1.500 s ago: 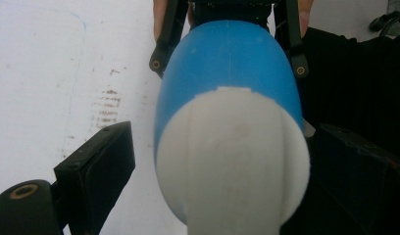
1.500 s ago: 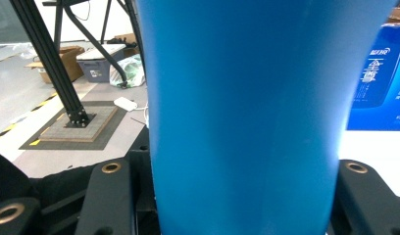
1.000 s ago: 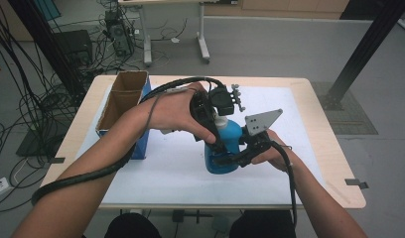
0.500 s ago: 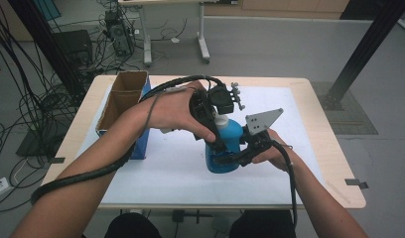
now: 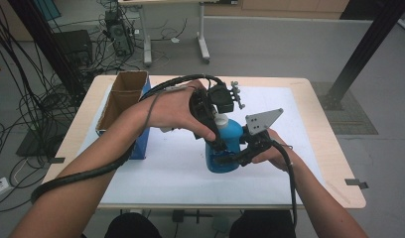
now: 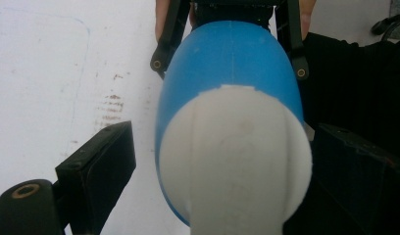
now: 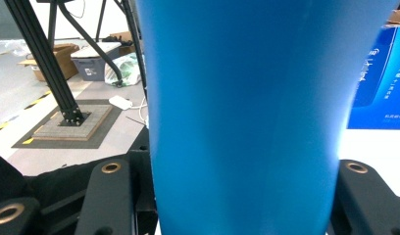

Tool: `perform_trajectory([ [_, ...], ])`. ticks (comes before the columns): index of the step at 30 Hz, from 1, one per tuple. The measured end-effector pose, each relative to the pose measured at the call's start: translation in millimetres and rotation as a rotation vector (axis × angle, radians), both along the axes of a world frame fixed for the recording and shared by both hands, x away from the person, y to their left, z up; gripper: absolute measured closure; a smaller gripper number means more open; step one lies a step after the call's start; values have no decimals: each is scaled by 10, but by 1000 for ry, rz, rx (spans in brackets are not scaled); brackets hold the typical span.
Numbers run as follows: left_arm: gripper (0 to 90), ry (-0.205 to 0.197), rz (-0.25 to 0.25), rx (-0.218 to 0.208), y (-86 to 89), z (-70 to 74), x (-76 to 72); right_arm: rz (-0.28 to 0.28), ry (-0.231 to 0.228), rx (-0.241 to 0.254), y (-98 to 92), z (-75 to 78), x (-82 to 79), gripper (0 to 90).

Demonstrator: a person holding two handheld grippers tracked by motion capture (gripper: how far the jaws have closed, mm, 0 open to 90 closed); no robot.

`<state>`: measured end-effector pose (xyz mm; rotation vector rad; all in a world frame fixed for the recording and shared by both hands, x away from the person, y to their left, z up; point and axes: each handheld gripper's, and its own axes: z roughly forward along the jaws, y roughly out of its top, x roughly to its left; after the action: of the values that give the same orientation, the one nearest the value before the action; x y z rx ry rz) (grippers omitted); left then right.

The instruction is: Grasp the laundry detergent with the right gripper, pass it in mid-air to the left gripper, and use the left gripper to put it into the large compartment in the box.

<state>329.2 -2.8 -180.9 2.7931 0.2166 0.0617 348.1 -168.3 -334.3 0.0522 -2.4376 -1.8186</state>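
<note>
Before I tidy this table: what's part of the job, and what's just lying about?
In use: blue bottle, its white cap, left gripper, right gripper.
Lying about: open cardboard box, blue carton.

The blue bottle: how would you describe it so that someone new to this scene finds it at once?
Start at the white sheet covering the wooden table. Near its middle stands the blue bottle, its body clamped by the right gripper, with the left gripper around its white cap. The blue carton to its left is box-shaped; the bottle is rounded.
</note>
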Motion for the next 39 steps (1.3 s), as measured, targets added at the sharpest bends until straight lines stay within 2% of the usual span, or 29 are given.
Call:
perform_trajectory([
  [39, 109, -7, 9, -1, 12, 9, -7, -1, -11, -4, 22, 25, 1, 437],
])
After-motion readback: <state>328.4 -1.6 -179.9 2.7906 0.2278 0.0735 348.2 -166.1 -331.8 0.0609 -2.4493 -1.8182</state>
